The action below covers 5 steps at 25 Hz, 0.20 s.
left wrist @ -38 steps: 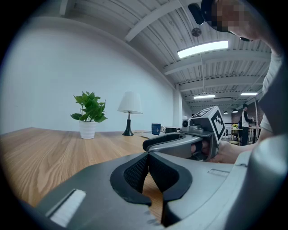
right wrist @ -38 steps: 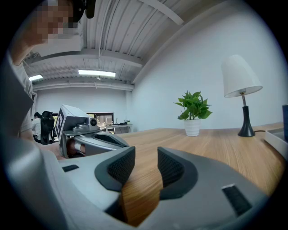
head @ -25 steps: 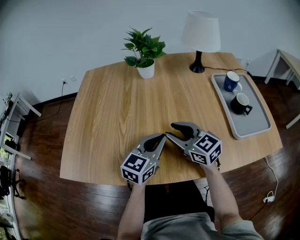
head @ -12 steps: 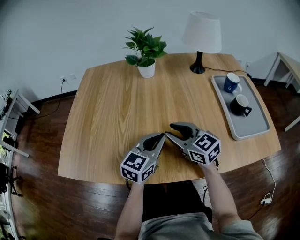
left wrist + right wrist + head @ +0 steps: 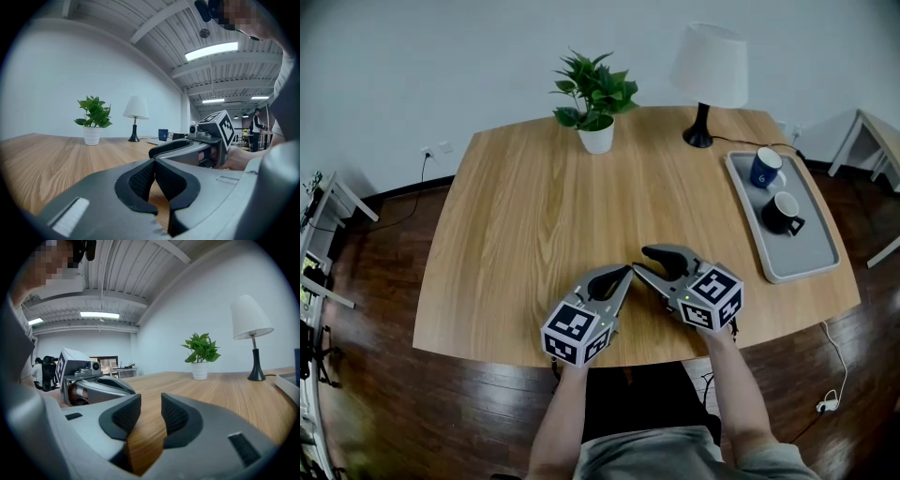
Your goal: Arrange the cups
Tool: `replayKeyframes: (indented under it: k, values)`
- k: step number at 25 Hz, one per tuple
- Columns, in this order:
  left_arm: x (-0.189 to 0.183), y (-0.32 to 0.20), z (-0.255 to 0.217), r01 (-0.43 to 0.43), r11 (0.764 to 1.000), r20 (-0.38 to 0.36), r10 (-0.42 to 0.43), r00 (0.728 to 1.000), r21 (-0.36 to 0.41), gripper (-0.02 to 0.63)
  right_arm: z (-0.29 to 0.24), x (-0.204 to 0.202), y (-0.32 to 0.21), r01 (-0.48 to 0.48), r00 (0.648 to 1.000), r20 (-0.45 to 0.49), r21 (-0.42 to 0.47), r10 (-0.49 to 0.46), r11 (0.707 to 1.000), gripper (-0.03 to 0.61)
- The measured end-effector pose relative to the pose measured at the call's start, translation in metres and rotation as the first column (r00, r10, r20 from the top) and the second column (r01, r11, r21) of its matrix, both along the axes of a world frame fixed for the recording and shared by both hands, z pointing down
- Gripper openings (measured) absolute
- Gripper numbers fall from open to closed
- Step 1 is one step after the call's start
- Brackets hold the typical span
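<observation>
The blue cup (image 5: 764, 167) and black cup (image 5: 782, 210) sit on the tray (image 5: 811, 255), at the table's (image 5: 534, 206) far right
Look ceramic to me: stiff, slick, chippable, so I'd pinch a rim wall. Well away from them, left gripper (image 5: 153, 164) clenched empty, right gripper (image 5: 151, 411) parted, nothing in it

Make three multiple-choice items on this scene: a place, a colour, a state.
1. Where do the two cups stand? A. on a shelf B. on the grey tray C. on a chair
2. What colours are they? A. both white B. red and green C. one blue, one black
3. How are the right gripper's jaws? A. apart, nothing between B. shut on a cup C. shut on a spoon
Key: 1 B, both sit within its rim; 2 C, plain in the head view; 3 A, only wood shows in the gap.
</observation>
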<state>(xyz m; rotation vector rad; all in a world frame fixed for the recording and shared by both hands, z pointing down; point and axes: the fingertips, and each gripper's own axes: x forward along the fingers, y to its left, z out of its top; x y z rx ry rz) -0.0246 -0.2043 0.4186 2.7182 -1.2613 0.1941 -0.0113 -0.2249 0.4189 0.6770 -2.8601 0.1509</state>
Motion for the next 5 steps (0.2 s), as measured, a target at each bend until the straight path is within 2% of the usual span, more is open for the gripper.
replayKeyframes:
  k: [5]
  values:
    - [-0.0002, -0.0017, -0.0015, -0.002, 1.0, 0.0, 0.002, 1.0, 0.007, 0.008, -0.0016, -0.0001, -0.0017, -0.003, 1.0, 0.003, 0.006, 0.002, 1.0, 0.146]
